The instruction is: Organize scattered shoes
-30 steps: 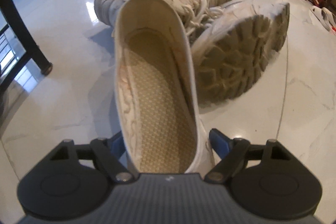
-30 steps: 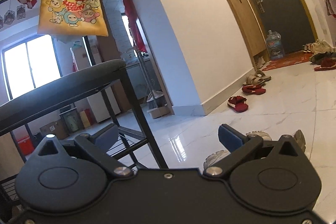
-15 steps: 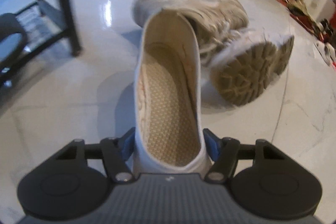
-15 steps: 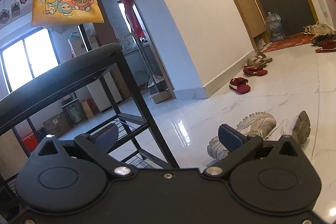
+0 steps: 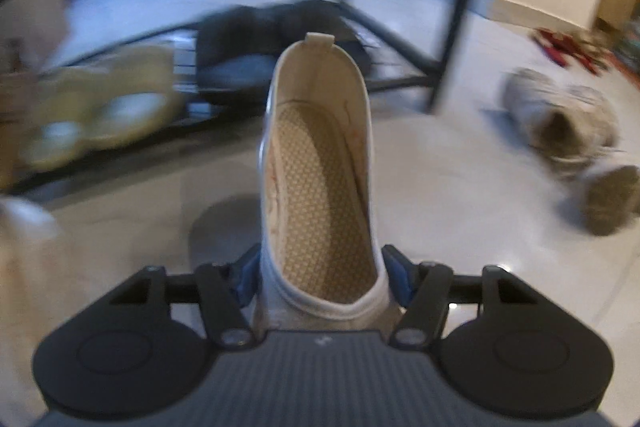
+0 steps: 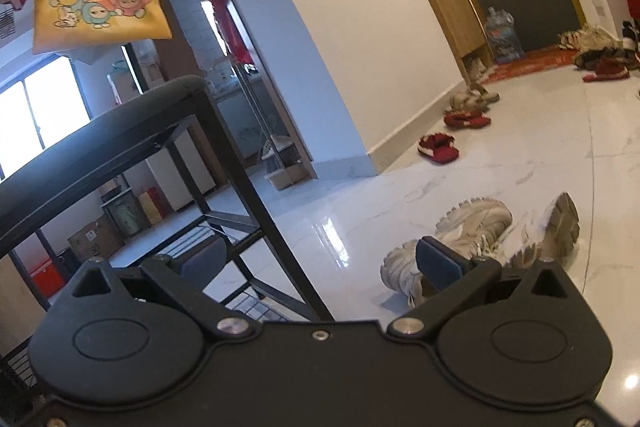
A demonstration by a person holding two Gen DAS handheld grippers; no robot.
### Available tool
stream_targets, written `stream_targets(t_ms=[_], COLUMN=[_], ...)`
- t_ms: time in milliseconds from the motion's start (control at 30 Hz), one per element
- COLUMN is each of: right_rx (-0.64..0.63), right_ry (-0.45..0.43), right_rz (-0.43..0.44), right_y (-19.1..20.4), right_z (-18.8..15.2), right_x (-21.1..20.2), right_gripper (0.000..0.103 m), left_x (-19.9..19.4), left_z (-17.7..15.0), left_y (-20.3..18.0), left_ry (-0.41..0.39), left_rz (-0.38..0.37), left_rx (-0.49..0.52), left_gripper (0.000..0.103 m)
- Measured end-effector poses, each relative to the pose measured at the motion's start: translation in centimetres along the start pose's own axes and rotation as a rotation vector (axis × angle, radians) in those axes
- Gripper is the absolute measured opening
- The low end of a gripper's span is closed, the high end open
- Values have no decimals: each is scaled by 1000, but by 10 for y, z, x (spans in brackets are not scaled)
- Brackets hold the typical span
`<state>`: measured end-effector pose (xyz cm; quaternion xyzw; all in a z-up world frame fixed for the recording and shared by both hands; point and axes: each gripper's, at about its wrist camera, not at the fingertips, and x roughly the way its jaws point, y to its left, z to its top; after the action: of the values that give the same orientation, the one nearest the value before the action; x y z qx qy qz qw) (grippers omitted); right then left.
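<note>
Change since a second ago: the left gripper (image 5: 320, 277) has closed its blue pads onto the white canvas slip-on shoe with the tan dotted insole (image 5: 318, 187), lifted it off the white marble floor (image 5: 460, 187) and swung it away from the pair of chunky beige lace-up sneakers (image 5: 568, 131) toward the black metal shoe rack (image 5: 452, 7).
Left gripper: clamped on the slip-on at one end, a pad on each side wall; the shoe juts forward, its pull-tab end pointing at the rack's lower shelf.
Right gripper: its jaws stand wide apart with nothing between them (image 6: 320, 263), held beside the rack's post, facing down the hallway.
Shoe position: in the air, between the floor and the low shelf, not yet over it.
Shelf contents: a dark pair (image 5: 272, 55) and a yellowish pair (image 5: 100, 111), both blurred; a gap seems to lie between them.
Step in hand: carrying the slip-on to the rack.
Doing it well: likely slow the swing, level the sole, slide the shoe into the gap clear of the front rail, and release only once the sole rests flat.
Left to do: the sneakers (image 6: 472, 239), one lying on its side, and red slippers (image 6: 438, 149) by the wall.
</note>
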<state>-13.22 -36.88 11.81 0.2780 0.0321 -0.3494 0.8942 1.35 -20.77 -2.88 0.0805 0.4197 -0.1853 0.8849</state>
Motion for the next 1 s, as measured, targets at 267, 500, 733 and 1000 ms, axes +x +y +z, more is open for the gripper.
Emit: stream_targets(t_ms=[267, 500, 733, 1000], right_rx=[-40, -186, -247, -272], right_ry=[65, 88, 82, 151], right_rz=[53, 53, 55, 50], right_y=[17, 43, 54, 62], right_z=[-15, -31, -37, -48], right_x=[0, -2, -3, 8], right_gripper=[103, 103, 103, 103], left_x=[-15, -5, 11, 16], left_z=[-49, -62, -62, -59], left_y=[79, 95, 102, 112], left_ry=[43, 39, 56, 47], left_rz=[175, 175, 157, 137], left_rx=[-105, -166, -295, -322], left_gripper=[61, 62, 62, 60])
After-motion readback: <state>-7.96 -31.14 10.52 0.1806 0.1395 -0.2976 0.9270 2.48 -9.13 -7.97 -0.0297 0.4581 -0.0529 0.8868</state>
